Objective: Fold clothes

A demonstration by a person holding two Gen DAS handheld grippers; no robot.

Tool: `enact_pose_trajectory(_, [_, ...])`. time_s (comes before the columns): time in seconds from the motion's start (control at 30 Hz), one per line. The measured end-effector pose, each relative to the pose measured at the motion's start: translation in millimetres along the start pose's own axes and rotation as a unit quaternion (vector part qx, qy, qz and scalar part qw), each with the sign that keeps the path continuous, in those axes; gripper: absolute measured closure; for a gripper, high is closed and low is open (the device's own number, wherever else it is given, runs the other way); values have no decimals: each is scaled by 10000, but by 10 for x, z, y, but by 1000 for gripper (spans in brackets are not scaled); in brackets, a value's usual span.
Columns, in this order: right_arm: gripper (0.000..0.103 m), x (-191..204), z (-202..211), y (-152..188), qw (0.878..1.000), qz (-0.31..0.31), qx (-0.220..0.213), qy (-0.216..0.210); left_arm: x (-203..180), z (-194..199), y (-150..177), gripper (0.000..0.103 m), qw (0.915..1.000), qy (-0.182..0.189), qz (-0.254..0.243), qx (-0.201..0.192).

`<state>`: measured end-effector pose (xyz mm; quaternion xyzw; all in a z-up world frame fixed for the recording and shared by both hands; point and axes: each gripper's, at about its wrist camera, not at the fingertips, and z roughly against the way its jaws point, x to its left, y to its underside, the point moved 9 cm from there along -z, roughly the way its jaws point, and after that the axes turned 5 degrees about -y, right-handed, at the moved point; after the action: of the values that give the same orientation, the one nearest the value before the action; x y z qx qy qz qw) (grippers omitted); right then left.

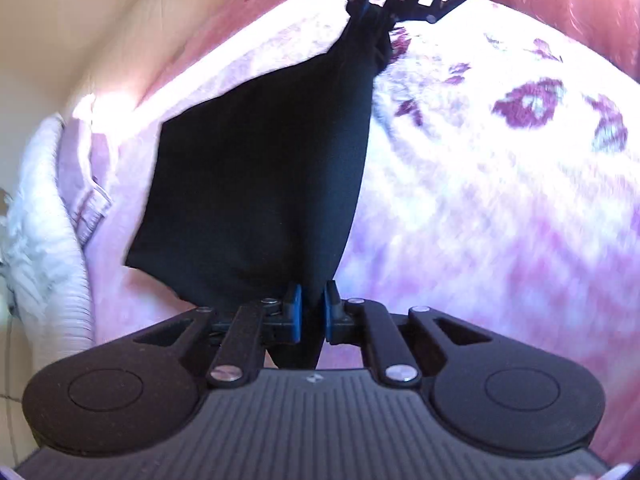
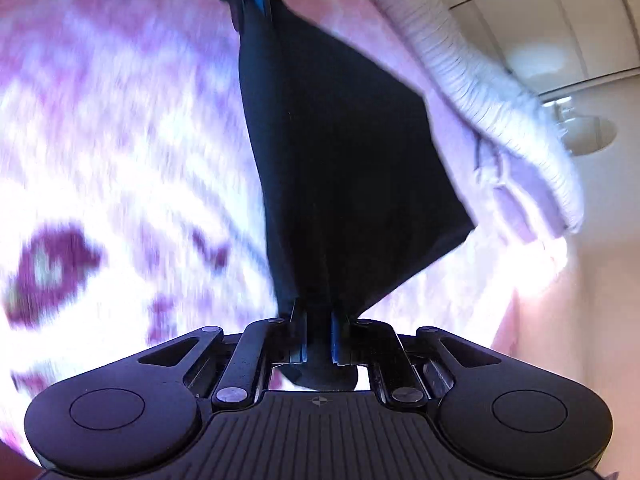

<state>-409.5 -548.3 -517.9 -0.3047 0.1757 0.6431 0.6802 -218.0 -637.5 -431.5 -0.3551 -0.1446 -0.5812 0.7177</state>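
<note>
Now the left tongs and the right tongs each pinch tight on one end of a black cloth, which hangs stretched between them over a pink flowery blanket.

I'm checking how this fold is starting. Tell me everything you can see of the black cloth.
The black cloth is plain, dark and thin-looking, with no print visible. It is stretched between the left gripper and the right gripper, each shut on a bunched end. One free corner hangs out to the side. It hangs over a pink flowered blanket; whether it touches it is unclear.
</note>
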Motion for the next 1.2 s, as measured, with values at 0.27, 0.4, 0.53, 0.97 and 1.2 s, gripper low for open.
enact_pose_trajectory(0.27, [71, -26, 309, 201, 9902, -1321, 450, -13, 10, 195, 351, 87, 9982, 352, 440, 227])
enact_pose_trajectory(0.4, [62, -50, 621, 366, 9371, -3413, 611, -411, 300, 339, 551, 79, 9847, 749, 1517, 425])
enact_pose_trajectory(0.53, [42, -204, 724, 409, 7572, -6388, 132, -1355, 513, 359, 604, 76, 9647, 946, 2403, 522])
enact_pose_trajectory(0.97, [88, -925, -370, 710, 4130, -8938, -592, -1643, 658, -288, 513, 98, 8882, 1492, 4232, 989])
enact_pose_trajectory(1.2, [97, -1935, -217, 1188, 5230, -8316, -508, -1798, 434, -147, -383, 98, 8839, 1912, 4217, 658])
